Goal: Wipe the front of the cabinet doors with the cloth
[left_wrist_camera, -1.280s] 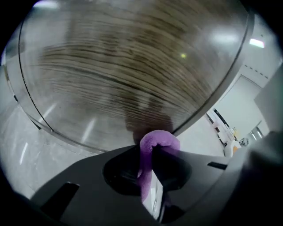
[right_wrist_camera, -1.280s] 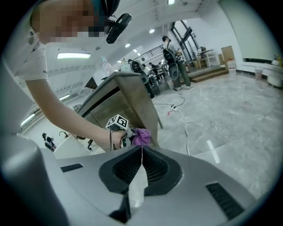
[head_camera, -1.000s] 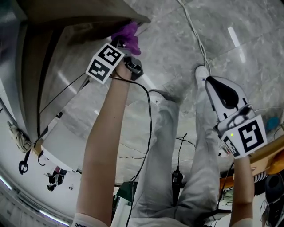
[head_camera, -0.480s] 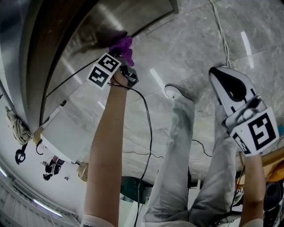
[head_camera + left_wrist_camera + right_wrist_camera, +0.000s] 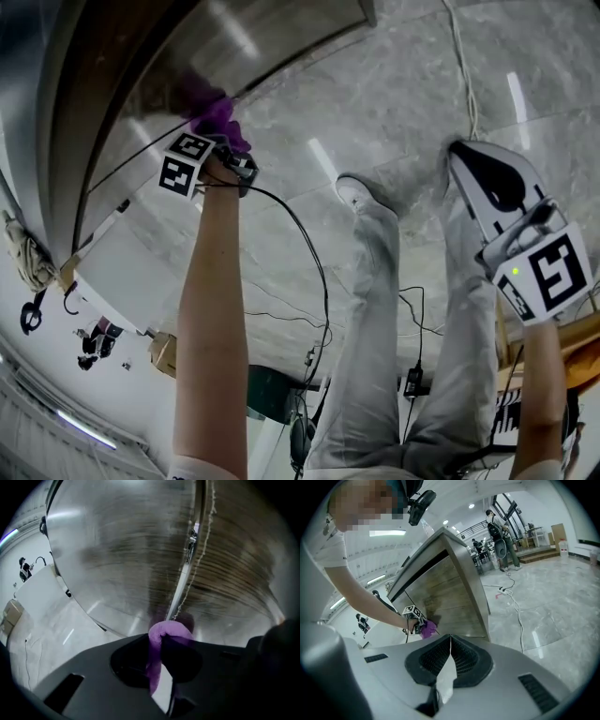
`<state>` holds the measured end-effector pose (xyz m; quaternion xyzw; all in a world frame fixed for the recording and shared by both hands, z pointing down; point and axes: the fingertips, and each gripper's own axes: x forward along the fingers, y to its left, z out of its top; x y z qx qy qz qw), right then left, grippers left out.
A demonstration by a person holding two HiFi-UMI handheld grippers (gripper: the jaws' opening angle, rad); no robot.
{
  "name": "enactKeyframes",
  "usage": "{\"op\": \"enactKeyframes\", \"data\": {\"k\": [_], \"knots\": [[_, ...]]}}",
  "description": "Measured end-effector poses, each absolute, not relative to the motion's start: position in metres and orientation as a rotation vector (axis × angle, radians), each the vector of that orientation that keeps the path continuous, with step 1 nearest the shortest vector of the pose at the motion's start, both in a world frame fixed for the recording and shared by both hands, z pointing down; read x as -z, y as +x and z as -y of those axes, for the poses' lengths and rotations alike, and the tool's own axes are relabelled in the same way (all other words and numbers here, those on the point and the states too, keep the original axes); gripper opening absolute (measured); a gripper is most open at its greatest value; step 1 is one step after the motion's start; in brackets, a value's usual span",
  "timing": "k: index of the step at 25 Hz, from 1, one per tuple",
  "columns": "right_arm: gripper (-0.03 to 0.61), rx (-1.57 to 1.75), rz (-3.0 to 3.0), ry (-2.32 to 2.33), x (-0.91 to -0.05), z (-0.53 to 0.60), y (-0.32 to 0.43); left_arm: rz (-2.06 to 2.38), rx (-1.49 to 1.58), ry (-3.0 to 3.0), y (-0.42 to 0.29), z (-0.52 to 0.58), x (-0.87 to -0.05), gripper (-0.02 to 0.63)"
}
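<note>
Against the cabinet door point(image 5: 117, 550), close by the seam point(image 5: 183, 581) between two doors, the purple cloth point(image 5: 166, 631) appears pressed to the wood-grain front; the left gripper point(image 5: 161, 653) has its jaws clenched on it, a fold bulging past the tips; wiping looks under way, but no view shows which panels are done, so I judge most of the front is left; the right gripper point(image 5: 449, 660) hangs well apart above the floor point(image 5: 394, 103), jaws together, nothing between them
</note>
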<state>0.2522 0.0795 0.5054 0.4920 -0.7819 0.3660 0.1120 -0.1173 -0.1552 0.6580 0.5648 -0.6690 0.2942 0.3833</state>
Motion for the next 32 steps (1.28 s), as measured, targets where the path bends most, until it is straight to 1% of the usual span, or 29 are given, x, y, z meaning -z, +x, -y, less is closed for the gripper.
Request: {"op": "enactKeyframes", "data": {"k": [3,6,13,17,20,23,25,29,32], "knots": [[0.028,-1.085,2.311,1.454,-0.501,-0.078,0.266,1.68,-0.807,1.483,-0.102,0.144,-0.655,0.057],[0.028,-1.105,2.333,1.443,-0.497,-0.081,0.281,1.605,-0.881,1.534,-0.061,0.123,-0.668,0.058],[0.028,-1.079,2.335,1.368,-0.498,-0.102,0.325,1.399,-0.93,1.649,0.084,0.096,-0.711,0.057],[0.028,-1.111,2.284,1.431,-0.513,-0.125,0.348,1.255,-0.967,1.794,0.166,0.097,-0.733,0.058],[0.028,-1.161,2.202,1.546,-0.532,-0.143,0.363,1.2,-0.95,1.838,0.207,0.098,-0.753,0.058],[0.028,-1.206,2.13,1.669,-0.552,-0.156,0.37,1.175,-0.945,1.852,0.22,0.101,-0.772,0.057],[0.028,-1.238,2.095,1.731,-0.565,-0.164,0.365,1.183,-0.952,1.855,0.212,0.105,-0.78,0.057],[0.028,-1.248,2.083,1.781,-0.579,-0.162,0.337,1.215,-0.973,1.851,0.168,0.125,-0.788,0.057],[0.028,-1.249,2.09,1.787,-0.581,-0.153,0.311,1.171,-1.06,1.893,0.13,0.135,-0.784,0.057]]}}
